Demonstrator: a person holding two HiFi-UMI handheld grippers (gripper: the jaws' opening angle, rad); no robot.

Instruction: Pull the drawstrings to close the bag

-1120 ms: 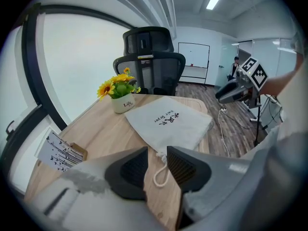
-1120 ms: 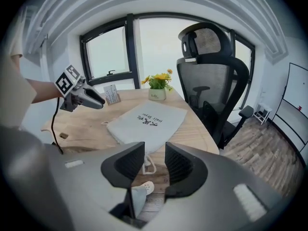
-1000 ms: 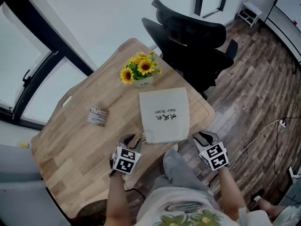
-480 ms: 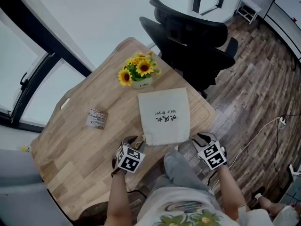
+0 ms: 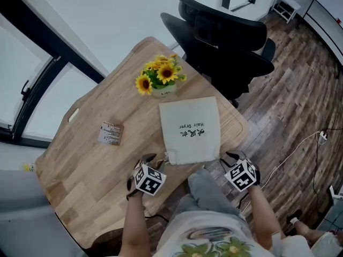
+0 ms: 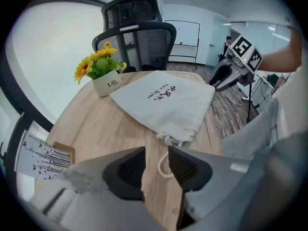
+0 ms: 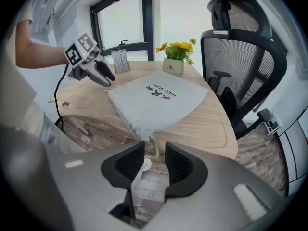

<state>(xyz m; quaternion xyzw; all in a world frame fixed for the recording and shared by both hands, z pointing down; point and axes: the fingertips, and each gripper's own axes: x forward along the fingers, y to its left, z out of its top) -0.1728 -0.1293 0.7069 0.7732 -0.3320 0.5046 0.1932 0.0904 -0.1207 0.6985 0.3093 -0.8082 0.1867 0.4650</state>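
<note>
Cream cloth makes up the drawstring bag [image 5: 190,127], which in the head view lies flat on the wooden table [image 5: 91,165] with its gathered mouth at the near edge. Its print reads "Hair Dryer" beside characters too small to read. The left gripper [image 5: 146,159] and right gripper [image 5: 233,156] sit at either corner of that mouth. A sunflower pot [image 5: 163,91] stands beyond the bag, a printed card [image 5: 110,133] lies off to the left with its writing illegible, and an office chair [image 5: 225,42] stands past the table

In the left gripper view the jaws stand wide and have just been opening. A drawstring loop [image 6: 162,165] lies on the wood between them, touched by neither pad. The pot's label seems to read "Life"; the card is cut off at the left

In the right gripper view the jaws also stand wide apart. The second drawstring [image 7: 153,146] hangs from the bag's corner over the table edge between them, ungripped, its lower end hidden behind the jaws
</note>
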